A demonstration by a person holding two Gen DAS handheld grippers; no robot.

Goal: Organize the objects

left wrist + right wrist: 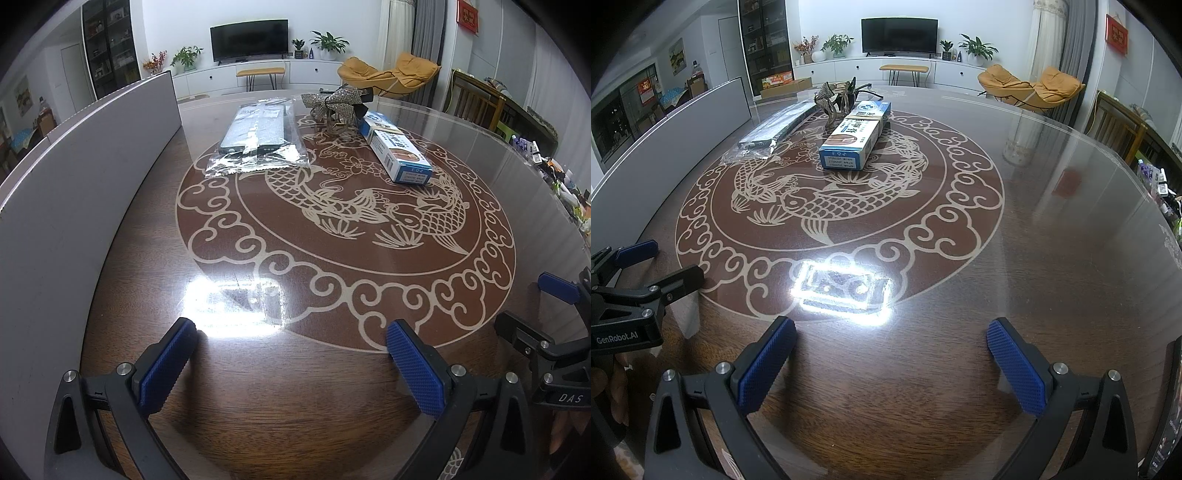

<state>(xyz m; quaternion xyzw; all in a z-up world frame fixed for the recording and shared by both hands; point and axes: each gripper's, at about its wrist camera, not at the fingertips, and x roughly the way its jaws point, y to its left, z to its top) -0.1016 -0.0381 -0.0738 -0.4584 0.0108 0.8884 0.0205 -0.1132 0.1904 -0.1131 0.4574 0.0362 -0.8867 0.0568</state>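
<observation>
Three objects lie at the far side of the round table point(1052, 258): a clear bag point(255, 138) holding a dark flat item, a blue-and-white box point(855, 134), and a glittery bow point(330, 101). The bag lies left, near the grey panel point(74, 192) standing along the table's left edge. The box lies right of the bag, apart from it, its long side pointing toward the viewer. The bow sits behind the box's far end, touching or nearly touching it; contact cannot be confirmed.

Left gripper point(291, 369): jaws spread wide, nothing between the blue pads point(417, 369). Position: low over the near table edge, well apart from all three objects.

Right gripper point(892, 365): jaws spread wide, nothing held. Position: beside the left gripper, over the near edge.

A bright lamp reflection point(846, 288) lies on the glass top just ahead of both grippers.
</observation>
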